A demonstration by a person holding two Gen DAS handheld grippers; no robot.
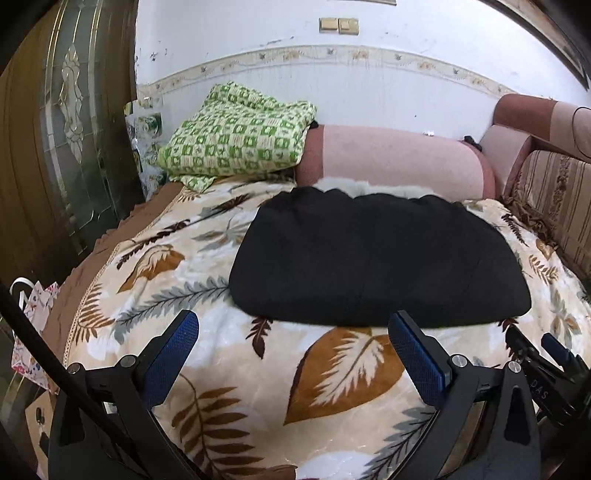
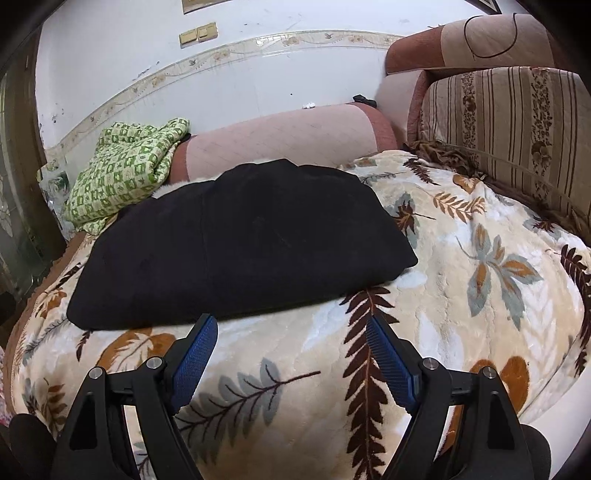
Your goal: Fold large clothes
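Black garment [image 1: 376,254], folded into a broad, thick rectangle, lies flat on the leaf-print plush blanket [image 1: 229,369] that covers the sofa seat; a strip of white fleecy lining [image 1: 365,186] shows at its far edge. Behind it a pink bolster [image 1: 399,162] runs along the white wall [image 1: 406,92]. Green-and-cream checked cloth [image 1: 236,136], loosely bunched, sits at the bolster's left end, apart from the garment. Striped floral sofa cushion [image 2: 513,136] stands at the right edge of the blanket. Left gripper [image 1: 293,330]: jaws spread wide, nothing between the blue textured pads [image 1: 171,362], only blanket below; tips just short of the garment's near edge, no contact visible. Right gripper [image 2: 290,326]: jaws likewise wide apart and empty, its pads [image 2: 195,360] poised over the blanket, the left tip right at the garment's near hem; contact there cannot be told from this view. Part of the right gripper also shows at the lower right of the left wrist view, beside the left one. Glazed wooden door [image 1: 70,122] at far left; two switch plates [image 1: 339,25] on the wall.
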